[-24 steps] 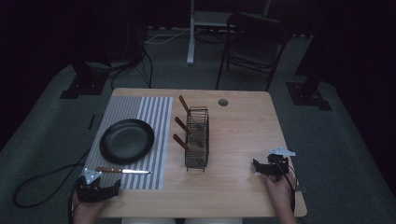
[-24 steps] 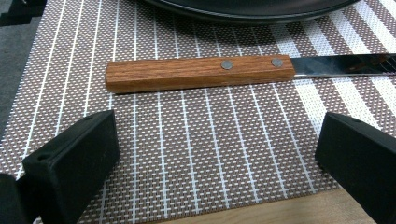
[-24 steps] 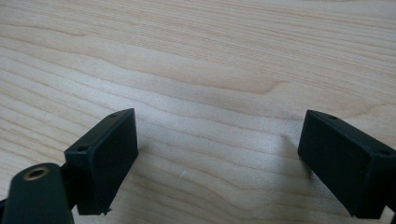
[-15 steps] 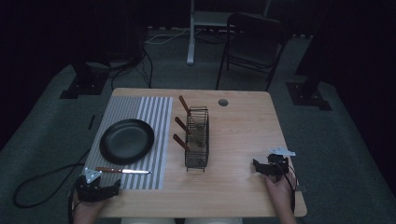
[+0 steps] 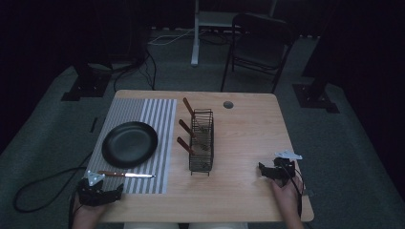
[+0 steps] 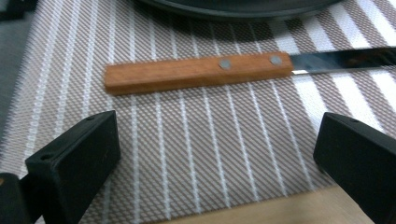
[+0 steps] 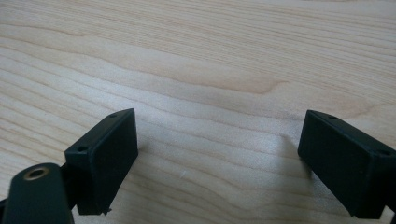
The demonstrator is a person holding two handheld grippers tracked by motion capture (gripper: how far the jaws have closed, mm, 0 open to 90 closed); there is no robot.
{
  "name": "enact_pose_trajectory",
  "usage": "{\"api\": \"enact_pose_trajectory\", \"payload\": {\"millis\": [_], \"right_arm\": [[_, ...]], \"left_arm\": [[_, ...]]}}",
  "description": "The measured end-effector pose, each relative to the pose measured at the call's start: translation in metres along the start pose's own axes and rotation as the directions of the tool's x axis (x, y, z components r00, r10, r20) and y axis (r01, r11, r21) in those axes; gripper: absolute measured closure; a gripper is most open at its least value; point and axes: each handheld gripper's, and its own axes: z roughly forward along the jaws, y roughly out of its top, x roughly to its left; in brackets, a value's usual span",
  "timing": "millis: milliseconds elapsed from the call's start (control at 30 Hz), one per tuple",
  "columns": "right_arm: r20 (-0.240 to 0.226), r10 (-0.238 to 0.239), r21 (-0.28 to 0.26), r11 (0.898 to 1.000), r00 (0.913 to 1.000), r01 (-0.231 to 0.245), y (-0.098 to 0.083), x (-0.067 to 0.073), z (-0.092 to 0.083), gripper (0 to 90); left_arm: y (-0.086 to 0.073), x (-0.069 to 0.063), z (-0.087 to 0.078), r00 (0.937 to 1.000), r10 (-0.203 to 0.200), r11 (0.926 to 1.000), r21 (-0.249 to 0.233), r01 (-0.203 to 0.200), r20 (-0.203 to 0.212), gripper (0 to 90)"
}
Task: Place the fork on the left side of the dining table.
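Your left gripper [image 6: 215, 172] has its jaws spread wide and empty, just short of the knife [image 6: 243, 67] — squared wooden handle, two metal rivets, shiny blade — lying flat on the striped placemat [image 6: 187, 140] beside the black plate [image 5: 129, 144]. Your right gripper [image 7: 224, 158] gapes empty over the bare table [image 7: 196, 56].

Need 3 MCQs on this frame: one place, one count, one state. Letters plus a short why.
1. Where does the knife lie?
A in the wire rack
B on the striped mat, beside the black plate
C on bare wood
2. How many wooden handles stick out of the wire rack?
A one
B three
C five
3. The left gripper is:
A shut on the knife
B open, knife ahead of it
C shut empty

Answers: 1 B, stripes show under the knife. 2 B, three slant out leftward. 3 B, jaws stand wide, nothing between.
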Motion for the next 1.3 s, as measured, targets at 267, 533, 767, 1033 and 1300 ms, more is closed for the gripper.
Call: {"api": "enact_pose_trajectory", "payload": {"millis": [267, 533, 767, 1033, 1300], "right_arm": [[0.001, -0.001, -0.001, 1.0, 1.0, 0.001, 0.0, 0.0, 0.0, 11.8], [0.001, 0.0, -0.001, 1.0, 1.0, 0.0, 0.0, 0.0, 0.0, 11.8], [0.001, 0.0, -0.001, 1.0, 1.0, 0.0, 0.0, 0.0, 0.0, 11.8], [0.002, 0.0, -0.001, 1.0, 1.0, 0.0, 0.0, 0.0, 0.0, 11.9], [0.002, -0.001, -0.001, 1.0, 1.0, 0.001, 0.0, 0.0, 0.0, 11.8]], "left_arm": [[0.0, 0.003, -0.011, 0.9995, -0.007, 0.9998, -0.016, 0.007, 0.032, 1.9], [0.011, 0.002, -0.021, 0.9977, 0.012, 0.9988, -0.048, -0.009, 0.066, 2.2], [0.026, -0.005, -0.025, 0.9952, 0.037, 0.9963, -0.081, -0.03, 0.09, 4.2], [0.047, -0.015, -0.027, 0.9888, 0.058, 0.9928, -0.112, -0.043, 0.138, 4.3], [0.065, -0.026, -0.031, 0.9811, 0.096, 0.984, -0.165, -0.068, 0.168, 4.4]]}}
